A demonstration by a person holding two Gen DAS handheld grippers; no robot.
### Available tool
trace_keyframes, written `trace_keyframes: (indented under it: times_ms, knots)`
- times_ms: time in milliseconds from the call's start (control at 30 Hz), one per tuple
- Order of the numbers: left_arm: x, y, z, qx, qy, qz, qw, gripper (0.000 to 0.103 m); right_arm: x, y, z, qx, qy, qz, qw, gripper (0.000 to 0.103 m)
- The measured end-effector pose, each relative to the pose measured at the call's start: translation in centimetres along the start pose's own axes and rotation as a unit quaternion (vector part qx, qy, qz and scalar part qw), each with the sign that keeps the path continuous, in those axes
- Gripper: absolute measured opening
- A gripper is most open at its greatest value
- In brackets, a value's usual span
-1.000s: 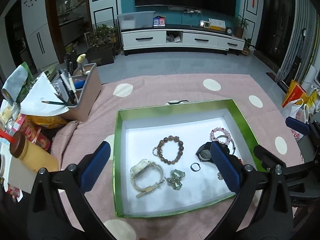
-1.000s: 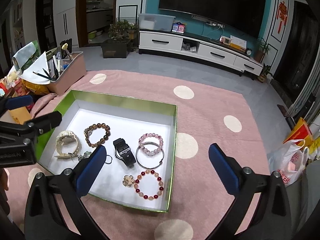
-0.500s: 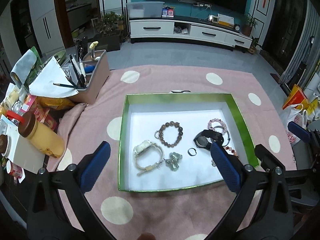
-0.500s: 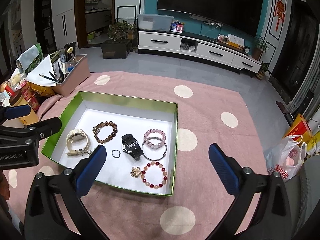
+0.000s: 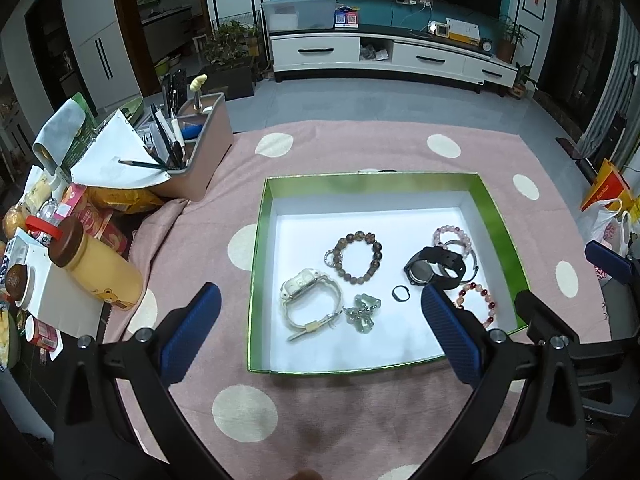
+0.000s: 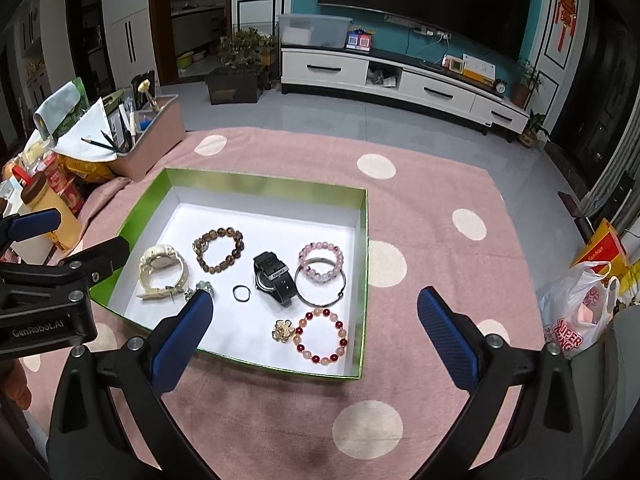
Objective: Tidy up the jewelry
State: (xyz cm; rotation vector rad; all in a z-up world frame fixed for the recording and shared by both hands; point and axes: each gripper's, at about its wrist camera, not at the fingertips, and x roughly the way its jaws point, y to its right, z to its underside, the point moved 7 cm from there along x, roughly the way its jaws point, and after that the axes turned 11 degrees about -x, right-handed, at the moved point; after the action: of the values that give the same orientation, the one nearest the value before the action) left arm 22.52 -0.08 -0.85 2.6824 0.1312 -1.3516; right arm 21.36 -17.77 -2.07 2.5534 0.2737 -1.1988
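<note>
I've got both grippers up above the cloth (image 6: 420,208), neither one holding anything. Left gripper (image 5: 320,332) has its fingers spread wide, right gripper (image 6: 316,332) likewise — nothing between the pads on either.

All the jewelry I can see sits inside the green box (image 6: 362,248): white watch (image 5: 308,300), brown bracelet (image 5: 358,256), black watch (image 6: 274,278), small ring (image 6: 241,293), pink bracelet (image 6: 321,262) overlapping a silver bangle (image 6: 320,286), red bracelet (image 6: 320,336), gold flower (image 6: 283,330) just beside it, and a pale green charm (image 5: 362,312) next to the white watch's strap.

No loose pieces on the cloth as far as I can tell. My read: the gathering part looks done, or nrly so. What may be left is tidying inside the box, e.g. separating the overlapped bangle & pink bracelet — I can't tell if that's wanted.
</note>
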Motion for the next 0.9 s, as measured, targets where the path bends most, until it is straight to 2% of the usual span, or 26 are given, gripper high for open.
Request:
trace_keyframes:
  times_ms: [500, 900]
  knots:
    - [1.4, -0.3, 0.7, 0.007, -0.009, -0.014, 0.9998, 0.101, 1.2, 0.3, 0.4, 0.009, -0.008, -0.002, 1.000, 0.102]
    - [1.4, -0.5, 0.7, 0.010, -0.002, -0.018, 0.9998, 0.101, 1.3, 0.5, 0.6, 0.009, -0.009, 0.001, 1.000, 0.102]
